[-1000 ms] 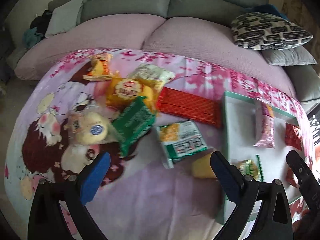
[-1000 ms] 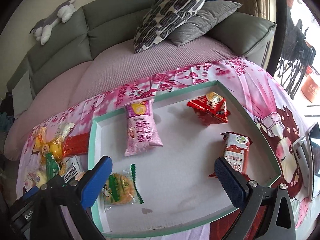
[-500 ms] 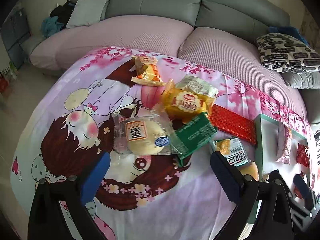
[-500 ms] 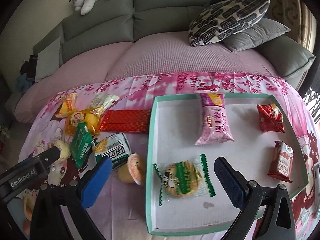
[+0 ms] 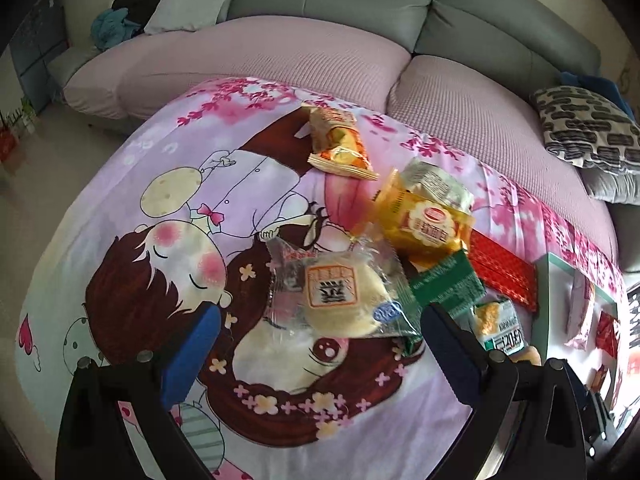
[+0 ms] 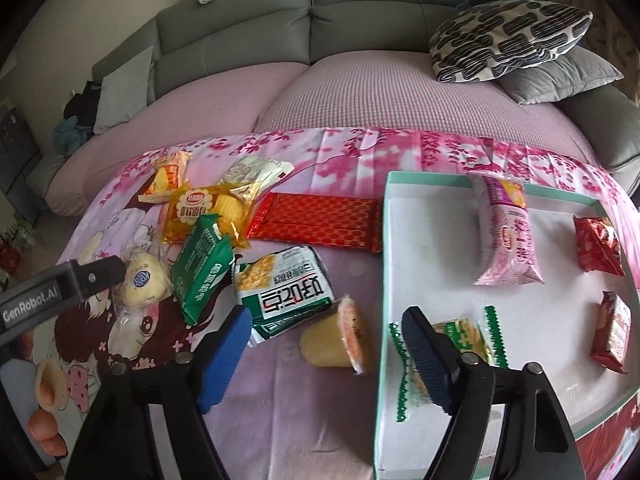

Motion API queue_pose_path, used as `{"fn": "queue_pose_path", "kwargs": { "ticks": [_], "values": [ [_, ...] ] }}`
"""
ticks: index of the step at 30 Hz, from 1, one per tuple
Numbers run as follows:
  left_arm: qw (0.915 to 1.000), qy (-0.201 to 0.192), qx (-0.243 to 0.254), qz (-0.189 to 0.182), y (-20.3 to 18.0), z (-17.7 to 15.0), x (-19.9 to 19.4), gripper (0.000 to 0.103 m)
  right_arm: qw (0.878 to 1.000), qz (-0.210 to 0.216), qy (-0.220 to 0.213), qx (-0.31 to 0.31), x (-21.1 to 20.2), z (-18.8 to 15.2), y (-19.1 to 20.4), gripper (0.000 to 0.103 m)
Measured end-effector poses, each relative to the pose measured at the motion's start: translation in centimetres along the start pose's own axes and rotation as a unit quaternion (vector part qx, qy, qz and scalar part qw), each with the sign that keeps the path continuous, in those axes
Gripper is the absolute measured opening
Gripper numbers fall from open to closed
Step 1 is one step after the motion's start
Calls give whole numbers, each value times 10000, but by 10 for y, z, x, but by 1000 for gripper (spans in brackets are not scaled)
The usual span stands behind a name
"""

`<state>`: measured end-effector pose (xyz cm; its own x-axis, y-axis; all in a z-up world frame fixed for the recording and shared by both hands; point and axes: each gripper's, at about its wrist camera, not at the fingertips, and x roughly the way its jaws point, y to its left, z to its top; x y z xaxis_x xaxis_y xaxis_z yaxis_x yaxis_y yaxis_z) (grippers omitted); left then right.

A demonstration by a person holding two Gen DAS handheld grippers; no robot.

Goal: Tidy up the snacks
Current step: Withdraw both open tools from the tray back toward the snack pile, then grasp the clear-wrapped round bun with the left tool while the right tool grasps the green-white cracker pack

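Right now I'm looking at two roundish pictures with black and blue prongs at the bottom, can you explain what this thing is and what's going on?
Those prongs are two hand-held grippers, one per hand, each carrying a wide-angle camera that looks along its fingers.

The left gripper hovers open over a clear-wrapped bun and holds nothing.

The right gripper is closing, with a yellow jelly cup between its pads but not yet pressed.

Everything lies on a pink cartoon cloth beside a sofa. Loose snacks include a green packet and a long red packet. The white tray holds a pink packet, a biscuit pack and two red packs.
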<state>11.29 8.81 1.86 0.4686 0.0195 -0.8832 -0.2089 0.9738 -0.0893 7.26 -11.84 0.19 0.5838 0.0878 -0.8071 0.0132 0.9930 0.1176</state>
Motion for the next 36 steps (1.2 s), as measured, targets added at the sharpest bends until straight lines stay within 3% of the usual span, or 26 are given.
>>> {"fn": "queue_pose_path", "kwargs": {
  "ticks": [9,13,24,29,36],
  "values": [
    [9990,292,-294,-178,12,15,32,100,9992,65,14,-398,18,8,19,75],
    [9981,453,-339,-240,12,15,47,100,9981,-115,88,-603,33,7,25,75],
    [9969,535,-456,-346,11,14,61,99,9959,-46,-13,-901,45,9,32,75],
    [9969,504,-425,-429,6,15,59,88,9942,-73,-69,-1075,46,7,37,76],
    [9975,444,-401,-383,6,16,57,82,9911,-110,-139,-1319,49,10,44,76]
  ]
}}
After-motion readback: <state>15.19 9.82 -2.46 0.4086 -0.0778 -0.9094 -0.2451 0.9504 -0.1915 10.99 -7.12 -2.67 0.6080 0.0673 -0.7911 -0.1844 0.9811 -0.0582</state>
